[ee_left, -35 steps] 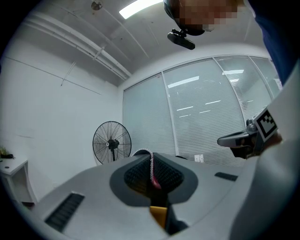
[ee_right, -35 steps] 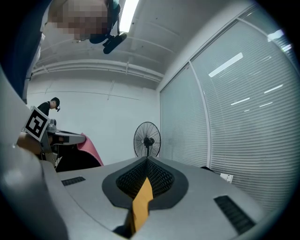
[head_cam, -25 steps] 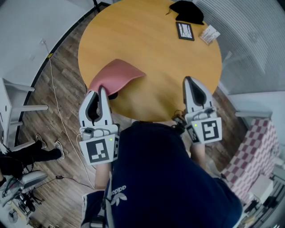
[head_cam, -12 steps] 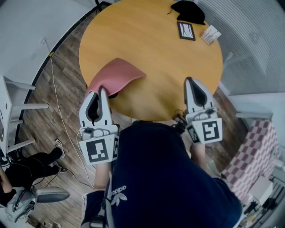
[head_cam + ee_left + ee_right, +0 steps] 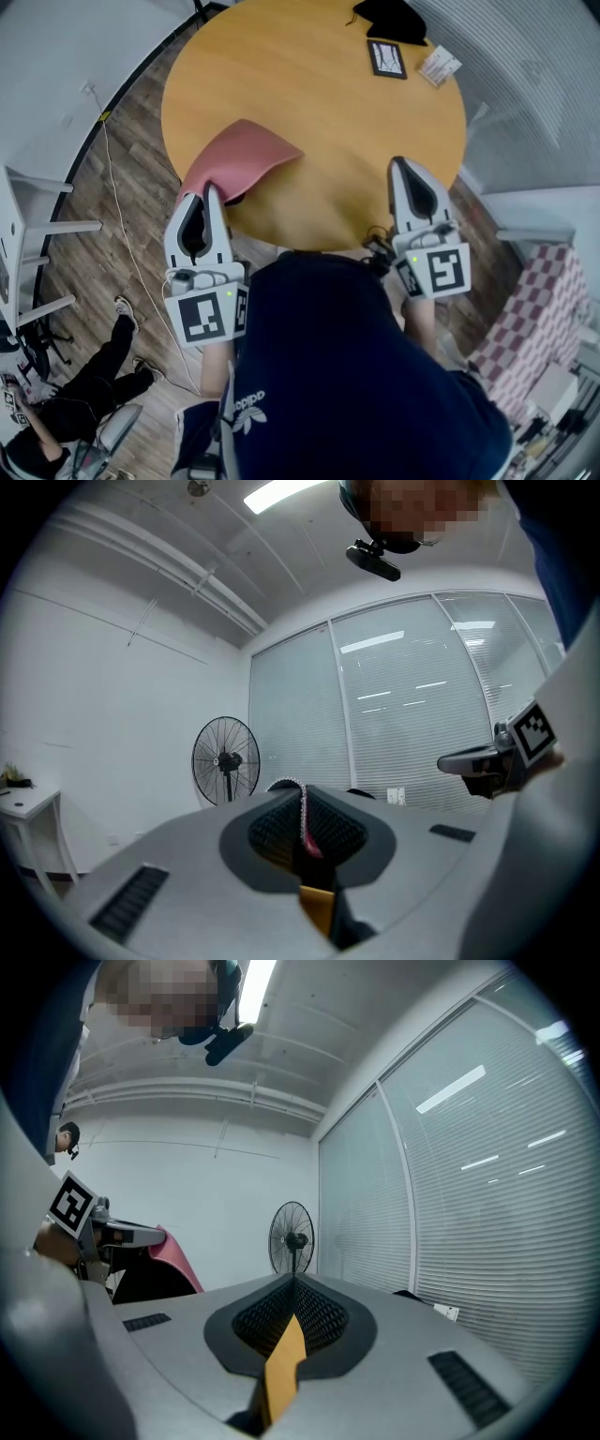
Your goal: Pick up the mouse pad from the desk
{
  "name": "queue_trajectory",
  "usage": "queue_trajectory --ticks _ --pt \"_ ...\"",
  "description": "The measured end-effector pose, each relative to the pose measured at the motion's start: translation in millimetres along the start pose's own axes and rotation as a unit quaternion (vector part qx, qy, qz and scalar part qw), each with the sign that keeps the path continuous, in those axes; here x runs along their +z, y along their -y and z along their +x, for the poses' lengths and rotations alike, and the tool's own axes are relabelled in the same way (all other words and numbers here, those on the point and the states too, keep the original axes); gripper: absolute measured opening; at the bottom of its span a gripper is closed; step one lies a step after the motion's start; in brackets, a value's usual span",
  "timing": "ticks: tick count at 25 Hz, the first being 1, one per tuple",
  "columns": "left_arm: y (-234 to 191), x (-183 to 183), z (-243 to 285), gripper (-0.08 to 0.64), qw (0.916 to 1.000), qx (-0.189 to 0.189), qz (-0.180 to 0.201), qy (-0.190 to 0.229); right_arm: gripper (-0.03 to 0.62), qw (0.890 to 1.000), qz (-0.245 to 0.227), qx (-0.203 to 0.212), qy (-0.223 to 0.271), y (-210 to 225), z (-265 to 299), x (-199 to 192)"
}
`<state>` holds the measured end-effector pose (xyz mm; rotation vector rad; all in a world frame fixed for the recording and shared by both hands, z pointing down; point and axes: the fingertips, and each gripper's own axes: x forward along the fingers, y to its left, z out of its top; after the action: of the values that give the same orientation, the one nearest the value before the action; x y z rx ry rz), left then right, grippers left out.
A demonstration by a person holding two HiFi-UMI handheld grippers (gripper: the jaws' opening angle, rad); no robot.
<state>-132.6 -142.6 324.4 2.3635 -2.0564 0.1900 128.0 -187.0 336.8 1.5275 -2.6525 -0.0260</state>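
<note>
The pink mouse pad [image 5: 239,159] hangs tilted over the round wooden desk's [image 5: 319,103] near-left edge. Its near corner is lifted and pinched in my left gripper [image 5: 210,190], which is shut on it. In the left gripper view the pad's thin pink edge [image 5: 303,819] runs up between the closed jaws of the left gripper [image 5: 303,803]. My right gripper [image 5: 397,164] hovers at the desk's near-right edge, shut and with nothing in it. In the right gripper view the right gripper [image 5: 293,1283] shows only a sliver of desk between its jaws, and the raised pad [image 5: 176,1255] appears at the left.
At the desk's far side lie a black cloth [image 5: 394,19], a dark framed card [image 5: 386,58] and a white paper [image 5: 439,66]. A person [image 5: 84,394] is on the floor at lower left. A white table [image 5: 28,234] stands left, a checkered cloth [image 5: 539,309] right, a fan [image 5: 225,761] beyond.
Both grippers and the held pad stay where they were. The person on the floor at lower left has shifted position.
</note>
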Motion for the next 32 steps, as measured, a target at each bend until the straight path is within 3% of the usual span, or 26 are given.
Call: queue_trajectory --ticks 15,21,32 --pt "-1.4 -4.8 -2.3 0.018 1.0000 0.000 0.000 -0.005 0.003 1.000 0.009 -0.006 0.001 0.4 -3.1 1.1" --pt "-2.4 -6.4 -2.1 0.018 1.0000 0.001 -0.002 -0.006 0.003 1.000 -0.018 0.006 -0.004 -3.1 -1.9 0.6" --pt "-2.8 -6.0 -3.9 0.018 1.0000 0.005 0.001 -0.007 0.003 1.000 -0.018 0.009 -0.002 -2.5 -3.8 0.3"
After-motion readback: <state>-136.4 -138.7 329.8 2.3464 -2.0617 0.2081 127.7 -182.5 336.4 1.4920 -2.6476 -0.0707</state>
